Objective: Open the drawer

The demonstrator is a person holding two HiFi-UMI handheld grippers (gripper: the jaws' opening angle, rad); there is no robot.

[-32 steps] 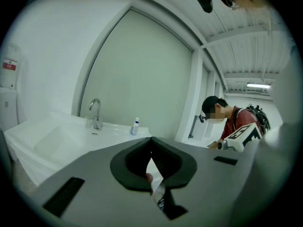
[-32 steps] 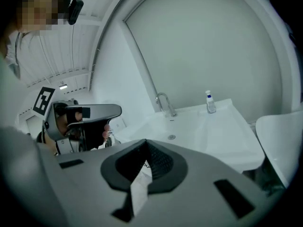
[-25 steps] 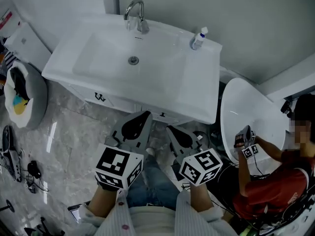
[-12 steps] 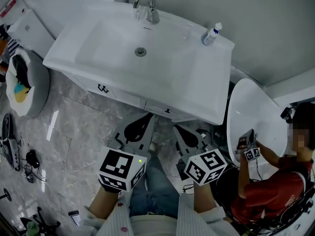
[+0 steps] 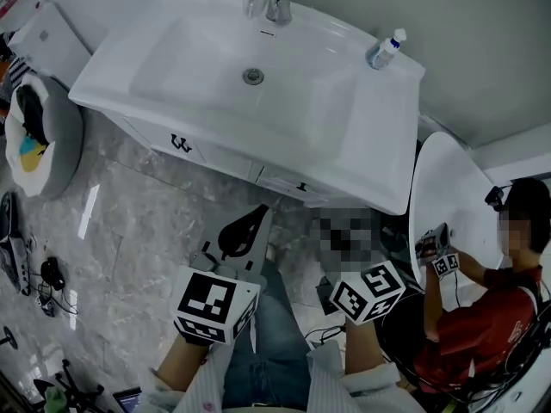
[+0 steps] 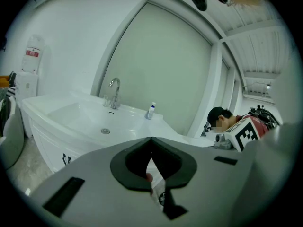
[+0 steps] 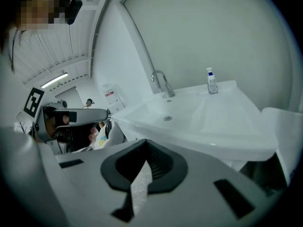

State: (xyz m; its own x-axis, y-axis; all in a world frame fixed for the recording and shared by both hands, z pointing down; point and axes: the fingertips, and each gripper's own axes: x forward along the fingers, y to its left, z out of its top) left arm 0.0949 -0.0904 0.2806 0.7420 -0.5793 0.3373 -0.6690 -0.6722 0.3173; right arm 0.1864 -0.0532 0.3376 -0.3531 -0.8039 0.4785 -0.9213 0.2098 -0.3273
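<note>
Position check from the head view: drawer sits shut in the front of the white vanity, just under the basin's near edge. Its small dark pull runs lengthwise along that front, left to right. Left gripper has its jaws pressed together on nothing. Right gripper is likewise closed and empty. Pull lies on the far side of both grippers, to the right of the left gripper's tips and apart from them, roughly between the two hands. Right gripper's tips are masked in the head view, so the nearer hand is uncertain. Judgement: jaws must part before either can take the pull. Paired handles farther left look like cabinet doors.
</note>
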